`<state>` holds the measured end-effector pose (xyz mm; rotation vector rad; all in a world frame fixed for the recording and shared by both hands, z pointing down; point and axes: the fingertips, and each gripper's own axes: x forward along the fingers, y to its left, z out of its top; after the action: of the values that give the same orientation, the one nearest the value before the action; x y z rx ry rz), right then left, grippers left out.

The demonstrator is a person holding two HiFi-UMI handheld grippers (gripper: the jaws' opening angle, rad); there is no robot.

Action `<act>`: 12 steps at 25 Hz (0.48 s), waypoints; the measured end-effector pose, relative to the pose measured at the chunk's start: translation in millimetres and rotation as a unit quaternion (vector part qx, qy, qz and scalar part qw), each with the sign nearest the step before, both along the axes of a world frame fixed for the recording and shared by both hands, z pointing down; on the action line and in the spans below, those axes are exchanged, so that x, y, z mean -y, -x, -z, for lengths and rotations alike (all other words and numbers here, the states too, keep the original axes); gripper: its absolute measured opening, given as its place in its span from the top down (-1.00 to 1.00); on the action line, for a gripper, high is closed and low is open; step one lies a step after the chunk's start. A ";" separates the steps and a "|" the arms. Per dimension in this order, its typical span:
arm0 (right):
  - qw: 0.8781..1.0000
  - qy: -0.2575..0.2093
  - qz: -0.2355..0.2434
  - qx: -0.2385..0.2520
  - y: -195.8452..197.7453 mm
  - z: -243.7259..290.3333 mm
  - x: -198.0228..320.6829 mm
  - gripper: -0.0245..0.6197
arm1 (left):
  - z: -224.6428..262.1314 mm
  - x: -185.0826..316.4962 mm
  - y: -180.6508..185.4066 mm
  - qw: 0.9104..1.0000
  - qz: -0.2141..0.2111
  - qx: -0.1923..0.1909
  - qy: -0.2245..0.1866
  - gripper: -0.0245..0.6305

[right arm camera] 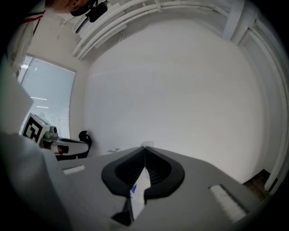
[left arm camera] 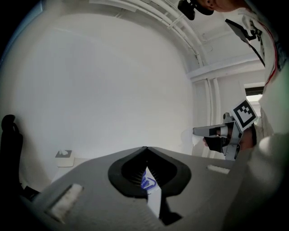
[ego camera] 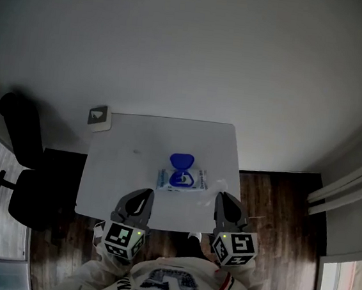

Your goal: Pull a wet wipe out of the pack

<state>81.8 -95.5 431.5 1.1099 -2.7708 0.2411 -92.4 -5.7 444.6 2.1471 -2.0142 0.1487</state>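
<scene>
The wet wipe pack point(ego camera: 182, 180) lies mid-table with its blue lid point(ego camera: 181, 161) flipped up. A strip of the pack point(left arm camera: 149, 184) shows through the gap behind my left jaws, and another strip point(right arm camera: 138, 187) behind my right jaws. My right gripper point(ego camera: 221, 196) point(right arm camera: 145, 148) hovers off the pack's right corner, shut on a thin white wipe point(ego camera: 218, 185) that pokes out past its tips. In the left gripper view that same gripper point(left arm camera: 195, 131) trails the pale wipe point(left arm camera: 187, 138). My left gripper point(ego camera: 146, 195) point(left arm camera: 146, 149) sits near the table's front edge, left of the pack, jaws shut and holding nothing.
The white table point(ego camera: 127, 168) carries a small grey box point(ego camera: 99, 117) point(left arm camera: 64, 157) at its far left corner. A black office chair point(ego camera: 21, 163) point(left arm camera: 9, 144) stands left of the table. Dark wood floor point(ego camera: 278, 203) lies to the right, with a white wall behind.
</scene>
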 end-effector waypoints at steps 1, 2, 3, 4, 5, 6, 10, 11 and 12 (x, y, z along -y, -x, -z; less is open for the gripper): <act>1.000 -0.002 -0.001 -0.001 0.5 1.1 -7.6 0.90 | 0.9 -7.2 0.1 1.000 -0.001 -0.001 -0.002 0.92; 1.000 -0.005 -0.001 -0.002 0.6 2.4 -15.2 0.90 | 1.8 -14.6 -0.3 1.000 -0.002 -0.001 -0.004 0.92; 1.000 -0.008 -0.001 -0.003 0.4 3.6 -22.7 0.90 | 2.5 -22.0 -1.1 1.000 -0.003 -0.002 -0.005 0.92; 1.000 -0.011 -0.002 -0.004 -0.1 4.7 -30.2 0.90 | 2.8 -29.5 -2.0 1.000 -0.004 -0.002 -0.007 0.92; 1.000 -0.013 -0.003 -0.004 -0.7 5.6 -37.5 0.90 | 2.7 -37.0 -2.7 1.000 -0.004 -0.002 -0.007 0.92; 1.000 -0.015 -0.004 -0.004 -1.2 6.3 -44.6 0.90 | 2.7 -44.4 -3.0 1.000 -0.005 -0.002 -0.008 0.92; 1.000 -0.020 -0.006 -0.006 -2.1 6.5 -73.0 0.90 | 3.4 -73.7 -2.6 1.000 0.003 -0.005 -0.010 0.92; 1.000 -0.019 -0.005 -0.006 -2.2 5.8 -80.4 0.90 | 3.2 -81.0 -2.9 1.000 0.005 -0.007 -0.010 0.92; 1.000 -0.018 -0.004 -0.007 -2.3 5.4 -87.5 0.90 | 2.7 -87.7 -4.0 1.000 0.004 -0.008 -0.009 0.92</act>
<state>84.1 -7.9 426.1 1.1281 -2.7698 0.1839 -88.4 82.0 442.0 2.1443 -2.0228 0.1107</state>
